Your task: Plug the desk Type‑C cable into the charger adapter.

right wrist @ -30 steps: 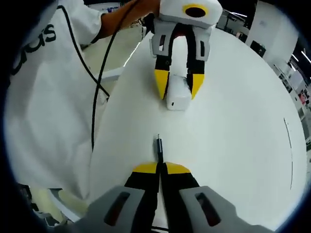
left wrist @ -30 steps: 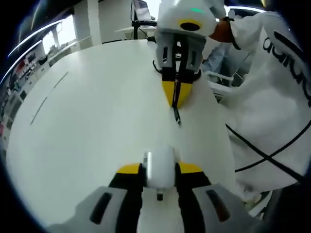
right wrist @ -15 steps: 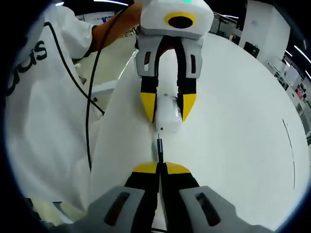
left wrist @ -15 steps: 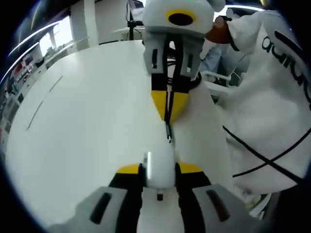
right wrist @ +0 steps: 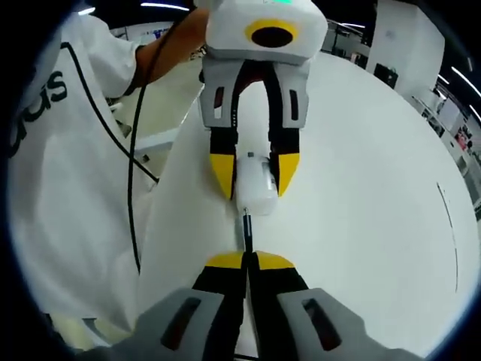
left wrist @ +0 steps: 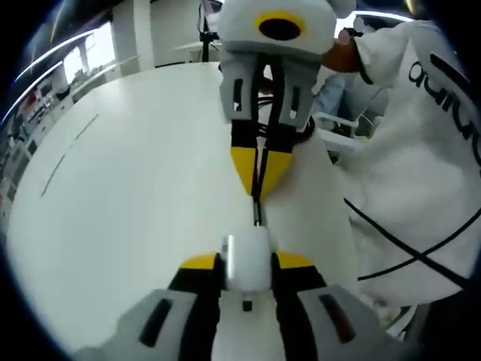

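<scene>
This looks like a large open office or lab floor. The work goes on at a broad white counter [left wrist: 135, 173] with a rounded edge and a thin dark seam line across its top. Beyond it in the left gripper view stand a white pillar [left wrist: 143, 34] and a bright window [left wrist: 79, 60], with a laptop on a stand [left wrist: 210, 15] behind. In the right gripper view, ceiling strip lights [right wrist: 169, 6] and dim shelving or desks [right wrist: 458, 128] line the far side.

the plug tip [right wrist: 246, 216] meets the adapter [right wrist: 254, 186], but whether it's seated is too small to tell from here.
</scene>
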Tool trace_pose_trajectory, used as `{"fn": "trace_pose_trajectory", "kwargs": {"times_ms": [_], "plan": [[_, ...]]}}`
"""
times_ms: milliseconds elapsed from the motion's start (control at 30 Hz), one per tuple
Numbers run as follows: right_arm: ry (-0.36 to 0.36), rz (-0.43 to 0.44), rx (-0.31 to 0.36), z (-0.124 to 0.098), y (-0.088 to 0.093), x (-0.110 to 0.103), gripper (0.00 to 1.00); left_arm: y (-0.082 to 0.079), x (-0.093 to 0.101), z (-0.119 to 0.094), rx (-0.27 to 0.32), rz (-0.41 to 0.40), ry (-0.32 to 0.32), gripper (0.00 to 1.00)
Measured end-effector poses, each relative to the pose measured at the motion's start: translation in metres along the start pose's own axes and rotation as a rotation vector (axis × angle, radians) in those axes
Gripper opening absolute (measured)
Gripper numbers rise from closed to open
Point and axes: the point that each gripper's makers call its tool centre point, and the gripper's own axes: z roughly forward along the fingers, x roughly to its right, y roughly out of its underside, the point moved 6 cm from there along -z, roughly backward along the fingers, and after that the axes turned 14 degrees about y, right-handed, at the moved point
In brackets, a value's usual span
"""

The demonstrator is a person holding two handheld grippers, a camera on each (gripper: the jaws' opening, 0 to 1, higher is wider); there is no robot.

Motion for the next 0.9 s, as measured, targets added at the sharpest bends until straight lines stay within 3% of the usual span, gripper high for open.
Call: {"fn": "trace_pose_trajectory", "kwargs": {"times_ms": [600,900], "plan": [[0.018,-0.034,-0.034,0.003,-0.002,-0.009,0.01,-0.002,0.000,0.003,-0.034,0.001,-0.013,0.25],[0.015,0.004,-0.036,0.000,-0.005,-0.011,0.01,-0.004,-0.004,0.005,-0.071,0.010,-0.014,0.26]]}}
